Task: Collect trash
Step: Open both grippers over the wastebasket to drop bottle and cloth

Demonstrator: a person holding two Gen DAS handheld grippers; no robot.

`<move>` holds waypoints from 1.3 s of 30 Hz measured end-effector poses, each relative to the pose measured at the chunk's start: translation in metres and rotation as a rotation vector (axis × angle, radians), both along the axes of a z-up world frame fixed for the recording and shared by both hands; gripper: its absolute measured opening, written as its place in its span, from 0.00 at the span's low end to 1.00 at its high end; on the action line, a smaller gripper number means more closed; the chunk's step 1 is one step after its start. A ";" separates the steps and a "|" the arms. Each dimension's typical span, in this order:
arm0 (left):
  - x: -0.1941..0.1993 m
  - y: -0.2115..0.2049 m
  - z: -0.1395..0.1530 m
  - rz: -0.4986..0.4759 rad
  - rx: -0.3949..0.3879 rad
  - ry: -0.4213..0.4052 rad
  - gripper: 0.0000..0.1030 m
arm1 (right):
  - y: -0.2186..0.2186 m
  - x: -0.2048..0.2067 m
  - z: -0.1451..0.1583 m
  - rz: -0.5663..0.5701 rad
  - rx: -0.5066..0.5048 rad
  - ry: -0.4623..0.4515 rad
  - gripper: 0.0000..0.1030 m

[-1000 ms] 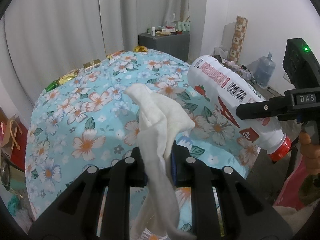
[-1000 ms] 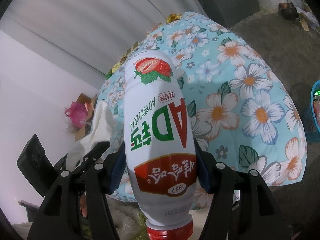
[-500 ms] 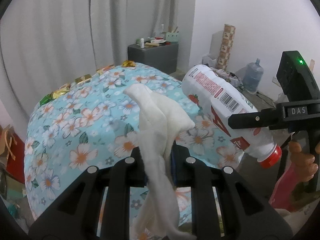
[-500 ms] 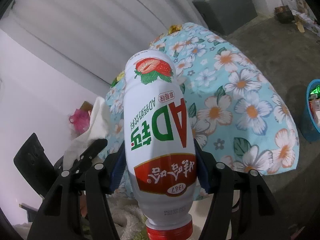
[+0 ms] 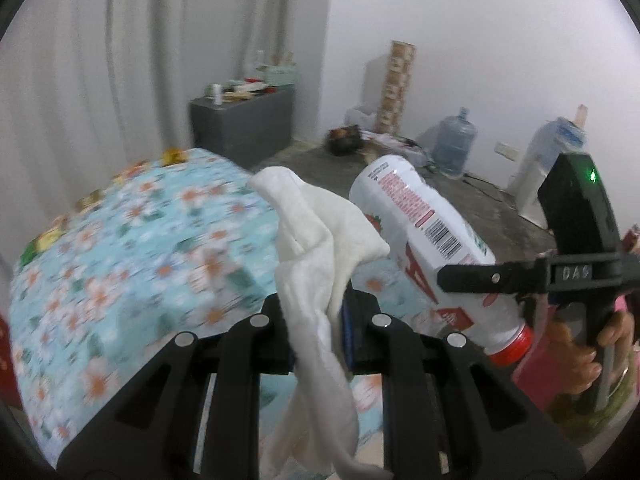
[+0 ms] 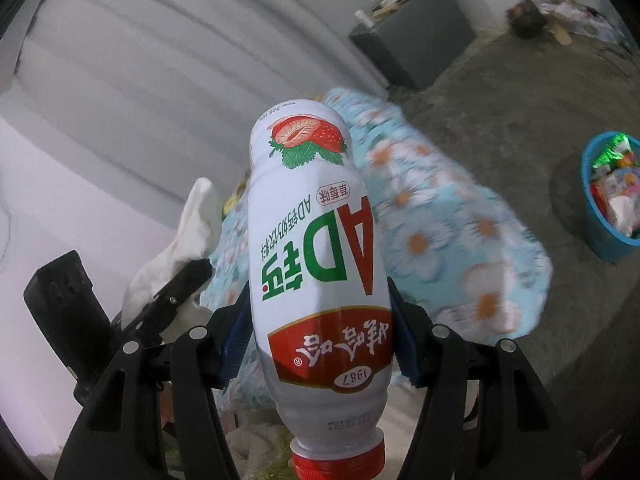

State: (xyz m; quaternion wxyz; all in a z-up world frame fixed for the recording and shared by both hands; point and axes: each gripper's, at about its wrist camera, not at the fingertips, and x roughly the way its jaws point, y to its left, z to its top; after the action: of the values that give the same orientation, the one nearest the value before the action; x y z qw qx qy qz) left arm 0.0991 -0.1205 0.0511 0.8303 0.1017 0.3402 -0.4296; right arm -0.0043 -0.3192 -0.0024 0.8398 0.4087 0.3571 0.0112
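Over the flowered table (image 5: 120,240) I have both tongs loaded. My left gripper (image 5: 318,332) is pinched narrow on a crumpled white tissue (image 5: 320,240), which stands up above the pads and also trails down below them. My right gripper (image 6: 320,328) is clamped around the lower body of a white drink bottle (image 6: 316,248), with its red cap (image 6: 338,464) pointing back toward the camera and its base sticking out ahead. The two loads sit close together in the left wrist view, the tissue's edge just beside the bottle.

Off to the right on the floor, well apart from the table, stands a blue bin (image 6: 600,236) already holding wrappers; I judge that is where both pieces belong.

My main worry is the bottle: it is smooth and rounded, gripped near one end with most of its length hanging forward, so a quick swing could make it pivot or slide out. The tissue is limp, and its loose tail could snag on the right gripper or brush the tablecloth and pull free. Gold and green wrappers (image 5: 172,156) remain along the table's far edge, so a dropped item would only add to the pickup.
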 end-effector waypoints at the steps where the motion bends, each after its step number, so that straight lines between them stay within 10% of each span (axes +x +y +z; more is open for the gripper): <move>1: 0.002 -0.011 0.000 -0.019 -0.005 0.017 0.15 | -0.011 -0.006 -0.001 -0.030 0.006 -0.003 0.58; 15: 0.020 -0.254 -0.050 -0.327 0.025 0.349 0.16 | -0.182 -0.139 -0.077 -0.666 0.186 0.072 0.58; 24: 0.019 -0.399 -0.120 -0.395 0.118 0.494 0.18 | -0.270 -0.132 -0.144 -0.829 0.292 0.118 0.58; 25: 0.019 -0.415 -0.125 -0.403 0.126 0.486 0.22 | -0.281 -0.131 -0.150 -0.852 0.308 0.122 0.58; 27: 0.019 -0.442 -0.138 -0.415 0.142 0.499 0.68 | -0.309 -0.120 -0.171 -0.903 0.318 0.126 0.70; 28: 0.021 -0.454 -0.149 -0.390 0.165 0.503 0.75 | -0.319 -0.118 -0.182 -0.924 0.316 0.144 0.77; 33: 0.040 -0.463 -0.186 -0.245 0.230 0.551 0.76 | -0.326 -0.115 -0.247 -0.953 0.429 0.290 0.77; 39: 0.056 -0.424 -0.167 -0.249 0.156 0.539 0.76 | -0.289 -0.130 -0.250 -0.928 0.373 0.272 0.77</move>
State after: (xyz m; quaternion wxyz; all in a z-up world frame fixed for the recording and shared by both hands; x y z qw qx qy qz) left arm 0.1547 -0.5444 -0.1156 0.6406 0.0883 0.5651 -0.5123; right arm -0.1338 -0.6079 -0.2527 0.6152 0.6647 0.2359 -0.3521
